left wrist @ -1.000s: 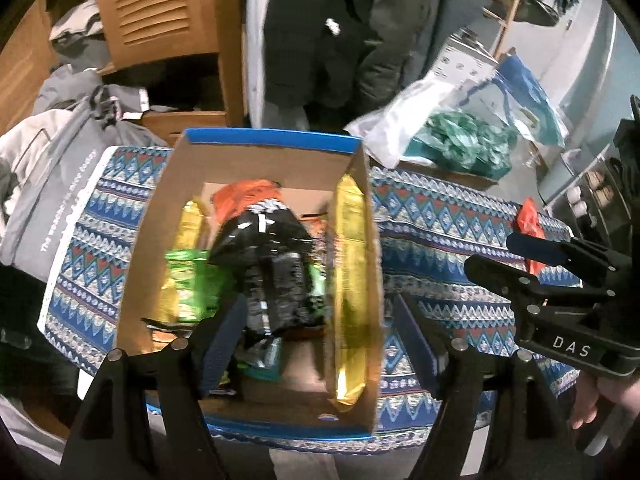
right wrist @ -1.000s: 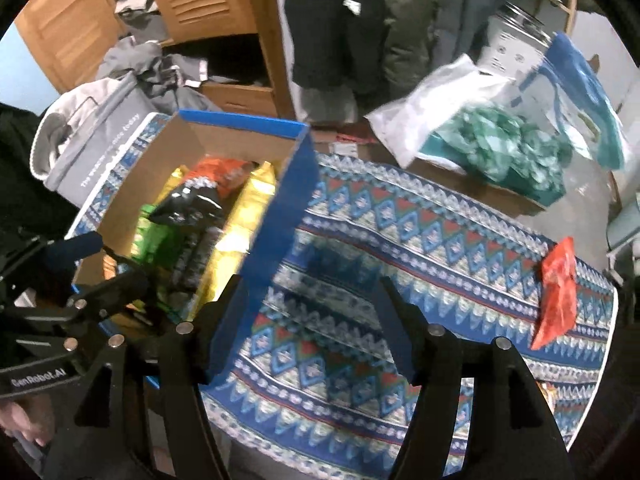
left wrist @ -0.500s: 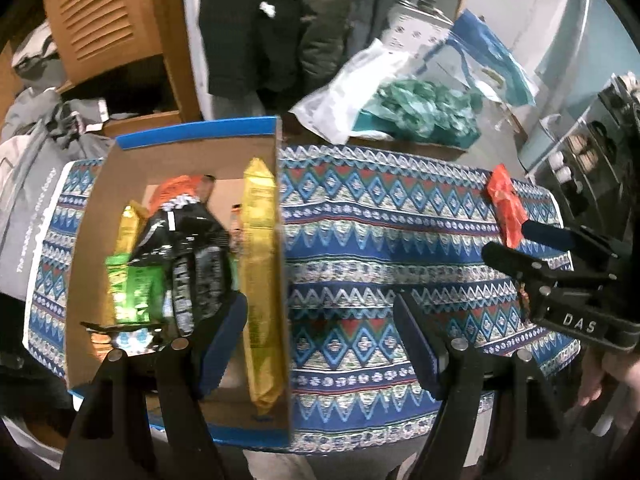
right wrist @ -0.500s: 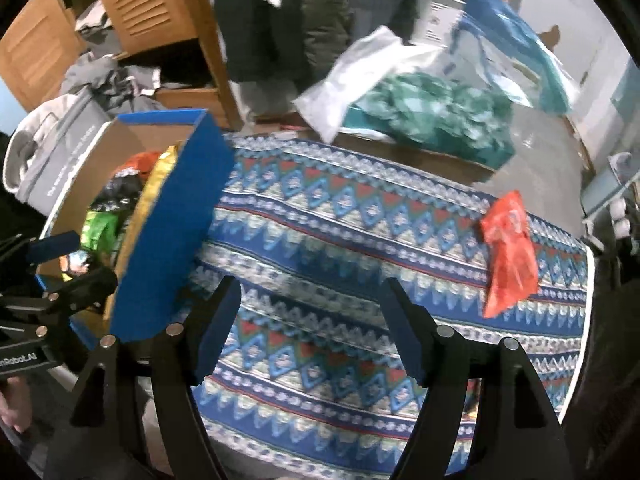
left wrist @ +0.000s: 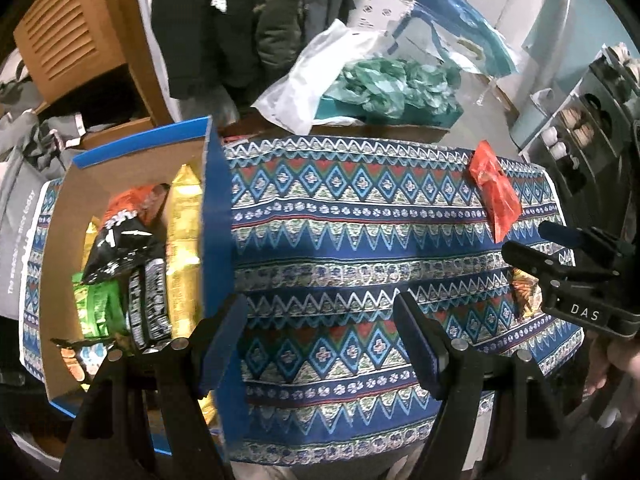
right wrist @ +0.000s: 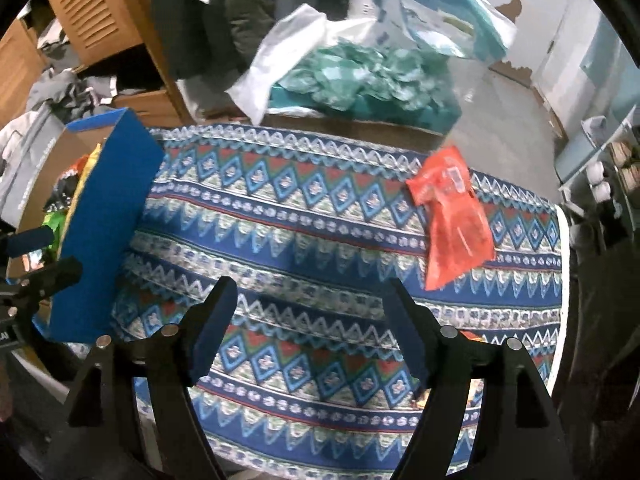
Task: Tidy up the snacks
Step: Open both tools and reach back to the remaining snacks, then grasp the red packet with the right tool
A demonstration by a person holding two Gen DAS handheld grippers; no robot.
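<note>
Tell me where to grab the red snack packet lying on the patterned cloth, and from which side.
Take the red snack packet across its narrower upper part, from above, with the right tool, which is open, empty and nearer. The packet lies flat and alone on the patterned cloth, long axis running away from the camera, so pads closing across its width should probably pinch the loose film best.

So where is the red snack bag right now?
The red snack bag lies flat on the patterned tablecloth, near its far right corner in both views, far from the cardboard box at the left end.
</note>
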